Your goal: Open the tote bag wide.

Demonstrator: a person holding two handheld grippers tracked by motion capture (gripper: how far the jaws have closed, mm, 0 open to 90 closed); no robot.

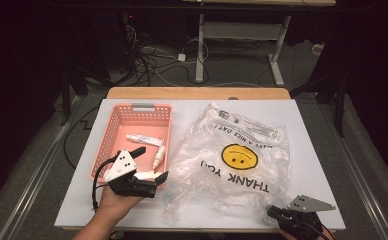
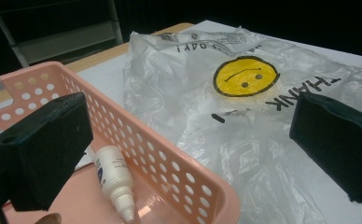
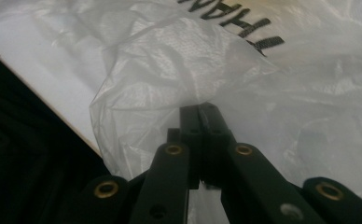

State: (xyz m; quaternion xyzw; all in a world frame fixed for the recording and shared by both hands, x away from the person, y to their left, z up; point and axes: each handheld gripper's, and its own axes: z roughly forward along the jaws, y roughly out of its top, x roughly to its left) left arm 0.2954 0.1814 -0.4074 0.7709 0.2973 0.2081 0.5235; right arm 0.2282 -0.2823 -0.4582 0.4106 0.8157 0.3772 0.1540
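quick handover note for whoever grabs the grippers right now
Right gripper: shut on the near edge of the plastic bag, at the table's front right.
Left gripper: open, empty, over the near right corner of the pink basket.
Small bottle and tube lie in the basket.
Done: bag edge pinched.
Left, likely: open the bag and move the items in.

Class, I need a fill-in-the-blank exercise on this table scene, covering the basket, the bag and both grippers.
1. The small white bottle lies inside the pink ____.
2. The right gripper has its jaws pinched on the plastic ____.
3. The left gripper holds its jaws ____, with nothing gripped between them.
4. The face printed on the bag is coloured ____.

Missing words: basket; bag; open; yellow
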